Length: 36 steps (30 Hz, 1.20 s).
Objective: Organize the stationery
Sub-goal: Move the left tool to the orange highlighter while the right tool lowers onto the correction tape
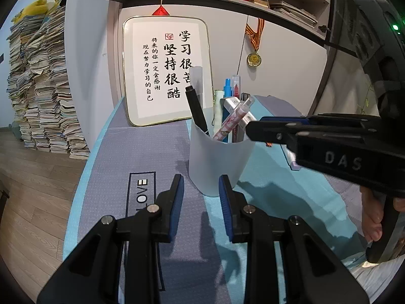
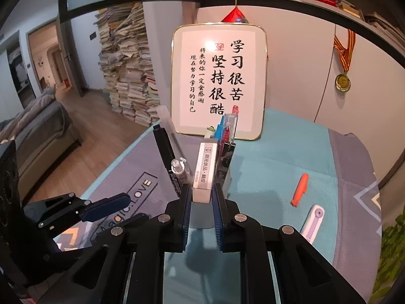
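A translucent white pen cup (image 1: 215,157) stands on the mat and holds a black marker (image 1: 196,111), a pink patterned pen (image 1: 231,120) and several blue and red pens. My right gripper (image 2: 202,190) is shut on a white eraser (image 2: 203,169) in a paper sleeve and holds it upright over the cup's mouth, among the pens. In the left wrist view, that gripper (image 1: 250,129) reaches in from the right at rim height. My left gripper (image 1: 201,179) sits low in front of the cup's base, its jaws slightly apart with nothing between them.
An orange marker (image 2: 300,190) and a purple-and-white cutter (image 2: 312,221) lie on the teal mat (image 2: 278,157) to the right. A framed calligraphy board (image 2: 220,83) leans on the wall behind the cup. A tall paper stack (image 1: 40,83) stands on the floor to the left.
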{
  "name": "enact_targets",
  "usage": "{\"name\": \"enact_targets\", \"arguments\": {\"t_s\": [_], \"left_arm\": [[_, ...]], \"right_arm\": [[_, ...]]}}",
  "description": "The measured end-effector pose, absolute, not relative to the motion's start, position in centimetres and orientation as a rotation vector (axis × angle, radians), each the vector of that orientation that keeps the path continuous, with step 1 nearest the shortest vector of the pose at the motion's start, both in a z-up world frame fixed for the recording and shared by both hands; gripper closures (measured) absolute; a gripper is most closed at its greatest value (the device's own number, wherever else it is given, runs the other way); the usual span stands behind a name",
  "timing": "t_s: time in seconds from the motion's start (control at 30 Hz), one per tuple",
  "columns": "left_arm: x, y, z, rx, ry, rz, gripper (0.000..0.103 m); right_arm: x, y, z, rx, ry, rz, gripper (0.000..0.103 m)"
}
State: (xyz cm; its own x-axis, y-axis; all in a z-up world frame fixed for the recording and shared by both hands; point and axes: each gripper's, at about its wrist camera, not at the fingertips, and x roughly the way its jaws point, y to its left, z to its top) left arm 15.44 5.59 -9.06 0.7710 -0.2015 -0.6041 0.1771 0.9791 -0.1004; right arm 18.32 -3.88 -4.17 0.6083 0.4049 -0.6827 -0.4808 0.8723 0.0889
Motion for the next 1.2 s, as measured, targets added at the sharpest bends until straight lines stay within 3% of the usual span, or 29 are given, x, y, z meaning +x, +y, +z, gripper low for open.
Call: {"name": "enact_targets", "arguments": {"t_s": [0.27, 0.7, 0.83, 1.2], "left_arm": [[15.5, 5.3, -9.0, -0.037, 0.661, -0.214, 0.076], [15.1, 5.1, -8.8, -0.025, 0.655, -0.22, 0.076], [15.1, 4.9, -8.8, -0.024, 0.656, -0.226, 0.07], [14.7, 1.5, -8.2, 0.008, 0.657, -0.339, 0.071]], "right_arm": [[16.6, -5.5, -1.2, -0.05, 0.645, 0.527, 0.087], [18.9, -5.4, -2.7, 0.024, 0.691, 0.527, 0.087], [18.8, -7.2, -2.4, 0.09, 0.69, 0.5, 0.087], [20.0, -14.8, -5.3, 0.208, 0.803, 0.243, 0.086]]}}
